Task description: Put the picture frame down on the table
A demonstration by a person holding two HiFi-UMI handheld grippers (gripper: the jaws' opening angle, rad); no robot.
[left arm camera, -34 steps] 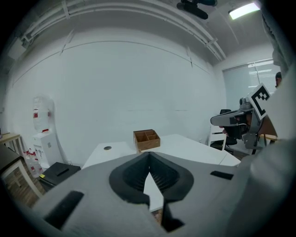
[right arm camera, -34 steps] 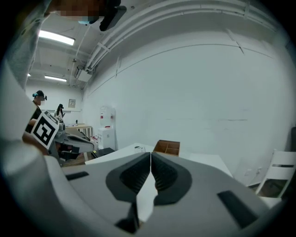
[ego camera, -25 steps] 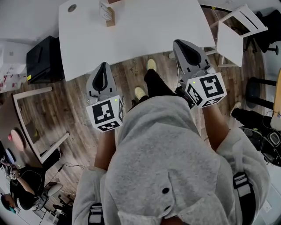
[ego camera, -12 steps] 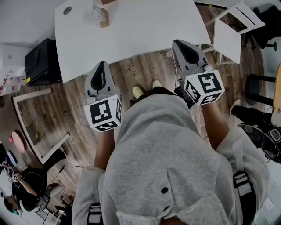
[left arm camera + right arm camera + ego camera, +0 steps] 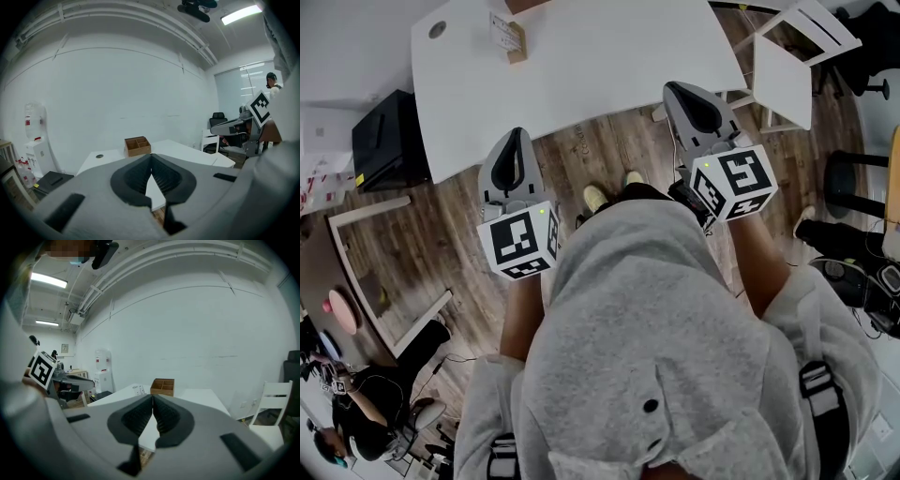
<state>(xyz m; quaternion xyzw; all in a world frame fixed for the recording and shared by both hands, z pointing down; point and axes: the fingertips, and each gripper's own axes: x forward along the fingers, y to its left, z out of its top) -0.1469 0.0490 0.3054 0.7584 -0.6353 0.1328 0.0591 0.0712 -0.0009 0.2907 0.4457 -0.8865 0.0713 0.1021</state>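
A small upright panel with a wooden edge and a white printed face, seemingly the picture frame (image 5: pixel 504 36) (image 5: pixel 137 390), stands at the far left of the white table (image 5: pixel 581 66). Beside it is a brown wooden compartment box (image 5: pixel 137 146) (image 5: pixel 162 386). I hold both grippers over the wood floor, short of the table's near edge. The left gripper (image 5: pixel 517 136) (image 5: pixel 151 158) is shut and holds nothing. The right gripper (image 5: pixel 677 90) (image 5: pixel 153 397) is also shut and holds nothing. Both point toward the table, well apart from the frame.
A black case (image 5: pixel 384 131) sits on the floor left of the table. A white chair (image 5: pixel 792 61) stands at its right end, with a black stool (image 5: pixel 851 192) behind. A large wooden frame (image 5: pixel 370 272) lies on the floor at left, near a seated person (image 5: pixel 352 412).
The table and frame have slid slightly up and left in the head view, and my feet have drawn together. Both grippers stay shut and level.
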